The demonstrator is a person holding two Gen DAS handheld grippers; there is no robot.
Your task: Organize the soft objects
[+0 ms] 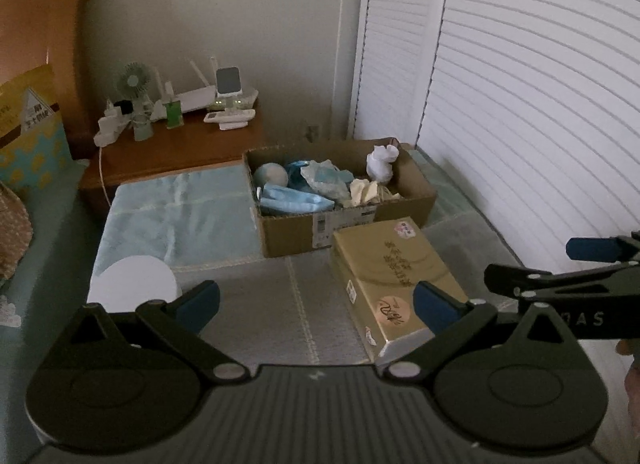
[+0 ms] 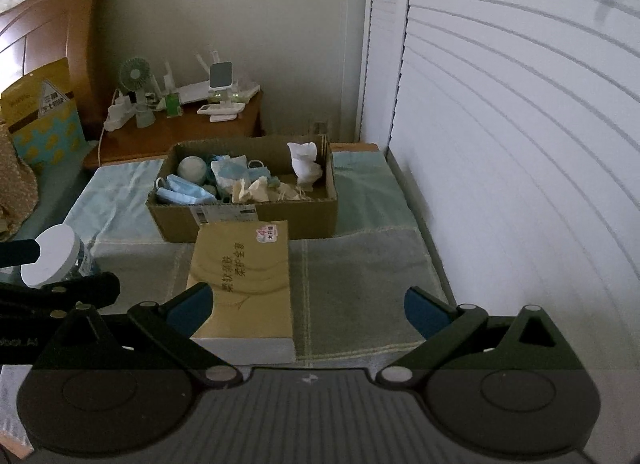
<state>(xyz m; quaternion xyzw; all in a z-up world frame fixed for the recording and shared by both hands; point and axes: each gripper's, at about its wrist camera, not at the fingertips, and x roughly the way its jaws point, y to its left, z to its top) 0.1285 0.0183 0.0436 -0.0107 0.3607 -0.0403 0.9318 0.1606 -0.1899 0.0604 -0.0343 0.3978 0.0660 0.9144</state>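
Note:
An open cardboard box (image 1: pixel 294 234) (image 2: pixel 272 220) stands on the bed cover. It holds blue face masks (image 1: pixel 294 200) (image 2: pixel 182 192), a pale ball (image 1: pixel 271 175) (image 2: pixel 192 170), crumpled blue and cream soft pieces (image 1: pixel 366 190) (image 2: pixel 250 188) and a white soft figure (image 1: pixel 382 162) (image 2: pixel 305 166). A gold tissue pack (image 1: pixel 390 276) (image 2: pixel 244 284) lies in front of the box. My left gripper (image 1: pixel 316 304) is open and empty, above the cover before the pack. My right gripper (image 2: pixel 308 310) is open and empty, just right of the pack.
A white-capped jar (image 1: pixel 134 284) (image 2: pixel 52 258) stands at the left. A wooden nightstand (image 1: pixel 180 148) (image 2: pixel 180 132) with a fan, router and remotes is behind the bed. White louvred doors (image 1: pixel 520 104) (image 2: pixel 520 124) run along the right. A headboard and yellow bag are at the far left.

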